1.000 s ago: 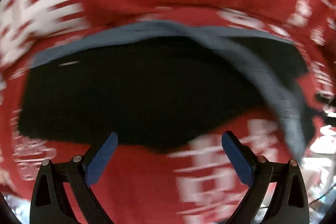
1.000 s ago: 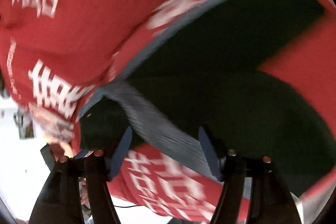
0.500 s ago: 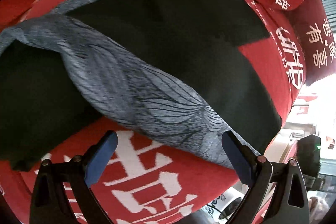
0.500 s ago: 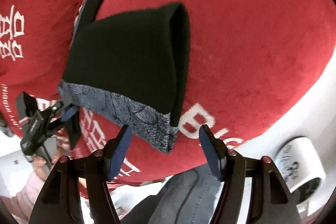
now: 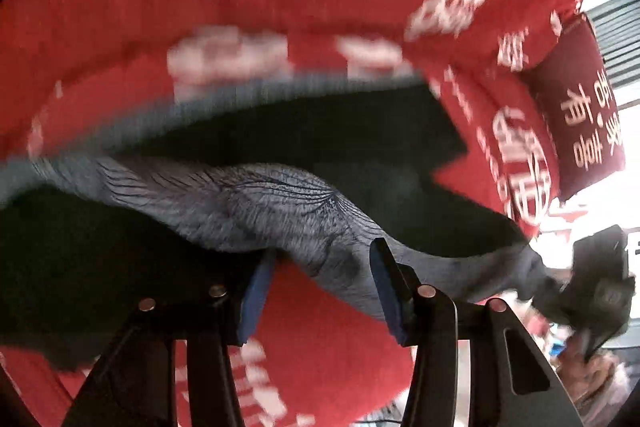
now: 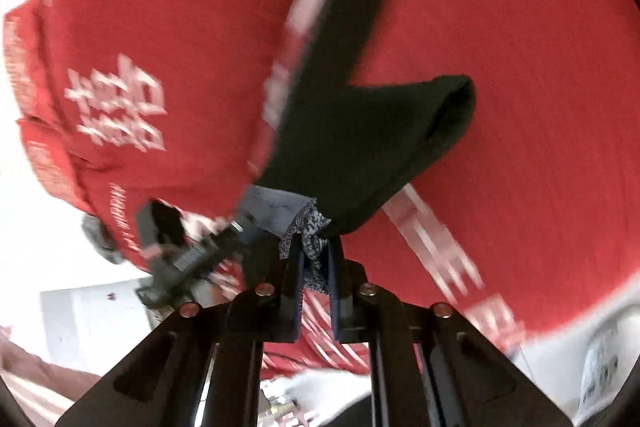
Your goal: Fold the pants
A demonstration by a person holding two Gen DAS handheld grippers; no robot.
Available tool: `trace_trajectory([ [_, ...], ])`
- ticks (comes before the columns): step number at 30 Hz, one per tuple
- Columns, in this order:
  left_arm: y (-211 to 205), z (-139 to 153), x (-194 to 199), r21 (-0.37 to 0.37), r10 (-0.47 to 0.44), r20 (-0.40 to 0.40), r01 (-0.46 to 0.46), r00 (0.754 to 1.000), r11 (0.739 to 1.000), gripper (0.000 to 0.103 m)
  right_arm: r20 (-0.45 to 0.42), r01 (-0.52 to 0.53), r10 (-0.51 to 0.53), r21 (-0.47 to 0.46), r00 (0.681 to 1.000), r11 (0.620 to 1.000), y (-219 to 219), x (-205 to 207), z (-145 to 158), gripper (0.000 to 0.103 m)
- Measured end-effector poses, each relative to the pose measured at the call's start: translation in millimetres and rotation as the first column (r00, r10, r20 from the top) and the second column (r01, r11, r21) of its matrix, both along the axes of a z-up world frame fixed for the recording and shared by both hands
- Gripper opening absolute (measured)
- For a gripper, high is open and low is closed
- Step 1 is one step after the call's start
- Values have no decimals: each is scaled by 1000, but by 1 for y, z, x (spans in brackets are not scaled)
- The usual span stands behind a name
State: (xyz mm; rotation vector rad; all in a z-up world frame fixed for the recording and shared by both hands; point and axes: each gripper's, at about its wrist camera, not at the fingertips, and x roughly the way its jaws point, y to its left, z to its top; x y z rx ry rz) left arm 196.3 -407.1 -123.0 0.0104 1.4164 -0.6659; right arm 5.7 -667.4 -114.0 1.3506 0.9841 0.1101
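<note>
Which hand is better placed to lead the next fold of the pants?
Right: its tool is closing on the patterned waistband. Left tool is closing too, waistband between the pads, not visibly pinched.

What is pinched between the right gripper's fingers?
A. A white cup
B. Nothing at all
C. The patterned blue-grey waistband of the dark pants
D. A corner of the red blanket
C: in the right wrist view the closing right gripper pinches the patterned waistband of the dark pants.
</note>
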Motion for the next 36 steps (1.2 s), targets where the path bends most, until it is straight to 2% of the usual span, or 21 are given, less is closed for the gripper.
trace_trajectory([
  [2,0,16,19,16,18,65,-19,998,1000,52,52,4,-2,-35,999,999,-24,42,13,11],
  [3,5,26,29,20,33,101,-35,994,999,62,71,-2,6,-56,997,998,-36,63,19,11],
  [4,10,33,35,20,49,136,-53,990,998,79,79,-8,15,-83,997,997,-49,88,24,11],
  [5,14,42,41,23,70,187,-75,980,997,86,73,-11,19,-103,997,995,-49,107,26,11],
  [8,28,49,52,60,78,247,-95,966,994,87,19,-33,36,-177,999,984,-72,155,26,13],
  [9,31,45,54,82,84,246,-107,966,991,87,-11,-47,45,-221,999,974,-77,164,27,19],
  [10,37,38,54,99,88,238,-114,967,988,87,-37,-67,59,-266,998,962,-78,176,30,30],
  [11,42,30,55,126,94,221,-124,971,984,87,-43,-75,65,-294,997,953,-78,176,32,36],
  [12,45,22,57,146,99,205,-131,974,981,87,-31,-78,72,-327,997,942,-74,178,38,53],
  [13,49,12,54,170,108,185,-140,977,976,87,-20,-75,73,-357,997,931,-70,176,43,59],
  [16,65,-13,44,238,137,153,-171,979,956,87,-63,-72,51,-401,997,913,-68,155,37,59],
  [18,75,-29,36,271,166,127,-195,978,942,87,-146,-72,18,-372,989,926,-66,130,11,59],
  [20,84,-42,30,296,188,106,-212,976,932,87,-210,-74,7,-311,978,947,-66,117,-16,55],
  [21,89,-46,29,304,194,99,-215,976,928,87,-234,-67,1,-274,972,959,-65,112,-30,49],
  [25,99,-54,24,335,198,94,-218,976,917,87,-249,-35,-18,-207,968,978,-62,120,-68,43],
  [26,99,-55,24,341,196,94,-216,976,915,87,-264,-37,-18,-202,964,979,-61,123,-75,37],
  [27,100,-54,24,344,195,93,-215,976,914,87,-272,-37,-16,-190,962,981,-60,126,-80,6],
  [29,103,-48,21,331,196,100,-218,976,918,87,-229,-17,-25,-180,973,983,-60,123,-71,7],
  [31,105,-45,18,328,190,100,-213,977,921,87,-203,-40,2,-187,979,982,-58,115,-59,7],
  [34,106,-57,18,366,178,71,-192,981,911,87,-281,-107,46,-207,959,973,-59,106,-73,7],
  [36,109,-62,17,381,181,59,-189,982,905,87,-298,-93,42,-160,954,983,-62,100,-89,8],
])
